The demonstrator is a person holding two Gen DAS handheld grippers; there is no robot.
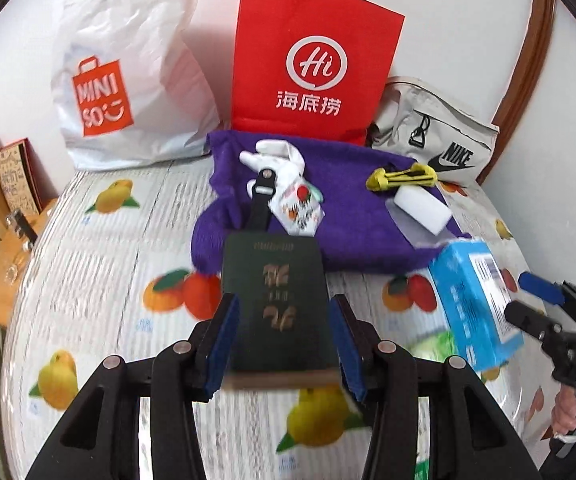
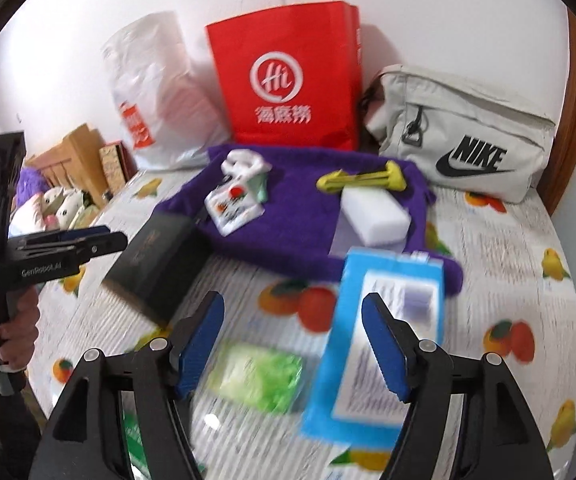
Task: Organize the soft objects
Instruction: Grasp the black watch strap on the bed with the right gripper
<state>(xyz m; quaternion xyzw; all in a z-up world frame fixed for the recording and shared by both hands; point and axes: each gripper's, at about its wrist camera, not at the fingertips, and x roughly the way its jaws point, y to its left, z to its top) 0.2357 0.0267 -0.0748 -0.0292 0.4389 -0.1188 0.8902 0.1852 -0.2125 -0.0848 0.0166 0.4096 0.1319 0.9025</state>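
Note:
A purple towel (image 1: pixel 352 216) lies on the fruit-print table, and on it rest a white printed sock (image 1: pixel 292 196), a white sponge block (image 1: pixel 422 208) and a yellow-and-black tool (image 1: pixel 402 178). My left gripper (image 1: pixel 283 304) stands open over a dark green booklet (image 1: pixel 276 280). The booklet shows in the gap between the blue pads, which do not visibly press it. My right gripper (image 2: pixel 293 304) is open wide. A blue box (image 2: pixel 348 360) lies tilted by its right finger, clear of the left pad. A soft green packet (image 2: pixel 256 376) lies just below the right gripper.
At the back stand a white MINISO plastic bag (image 1: pixel 128 80), a red paper bag (image 1: pixel 312 60) and a beige Nike pouch (image 2: pixel 460 136). Cardboard boxes (image 2: pixel 76 152) and plush items (image 2: pixel 60 204) crowd the left edge. A brown wooden frame (image 1: pixel 528 60) runs down the right.

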